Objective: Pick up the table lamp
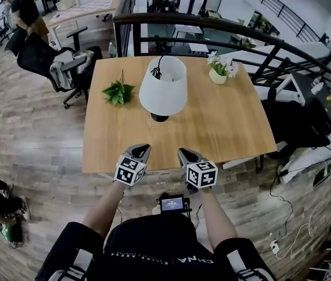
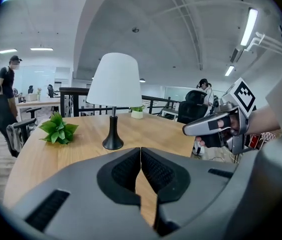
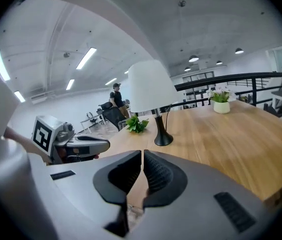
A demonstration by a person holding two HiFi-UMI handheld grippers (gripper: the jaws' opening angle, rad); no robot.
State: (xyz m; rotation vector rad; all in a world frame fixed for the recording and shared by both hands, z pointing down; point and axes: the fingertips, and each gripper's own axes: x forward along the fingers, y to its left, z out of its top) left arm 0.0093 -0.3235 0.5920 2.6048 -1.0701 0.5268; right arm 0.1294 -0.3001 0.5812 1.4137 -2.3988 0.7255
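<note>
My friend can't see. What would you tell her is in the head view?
A white-shaded table lamp stands on a wooden table, seen from above. At the near edge, the left gripper and right gripper point toward it, touching nothing. A green sprig lies to its left; a small flower pot sits farther back right.

bright, even light from ceiling strip lights; strong fisheye bending and dark vignetted corners; sharp focus

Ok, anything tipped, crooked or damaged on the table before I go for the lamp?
Nothing stands out. The table lamp stands upright on the table, shade level; the leafy sprig and flower pot sit clear of it.
</note>
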